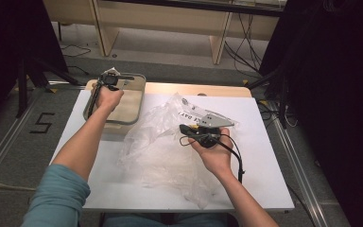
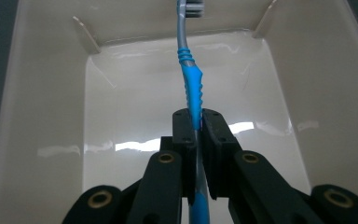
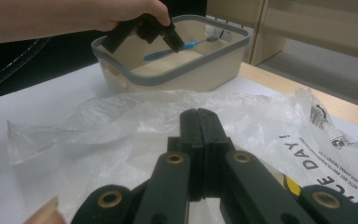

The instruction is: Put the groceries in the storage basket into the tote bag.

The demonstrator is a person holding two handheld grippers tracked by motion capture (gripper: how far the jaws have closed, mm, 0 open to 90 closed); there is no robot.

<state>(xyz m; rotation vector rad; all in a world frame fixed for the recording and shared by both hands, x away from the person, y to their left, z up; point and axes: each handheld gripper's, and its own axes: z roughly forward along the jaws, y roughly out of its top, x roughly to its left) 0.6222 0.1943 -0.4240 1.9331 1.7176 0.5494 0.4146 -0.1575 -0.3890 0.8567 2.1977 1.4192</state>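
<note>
Blue-handled toothbrush (image 2: pixel 192 91) is pinched in the left gripper (image 2: pixel 196 122) over the beige bin (image 1: pixel 138 112) at the far left; lower it level onto the bin floor before letting go. Right gripper (image 3: pixel 198 122), jaws closed and empty, hovers over the plastic bag (image 3: pixel 121 119)

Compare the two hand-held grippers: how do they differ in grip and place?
The left hand-held gripper is shut on a blue toothbrush over the beige bin; the right hand-held gripper is shut with no thing visibly between its jaws. The left points down into the bin; the right lies low over the clear plastic bag. Both have black jaws.
</note>
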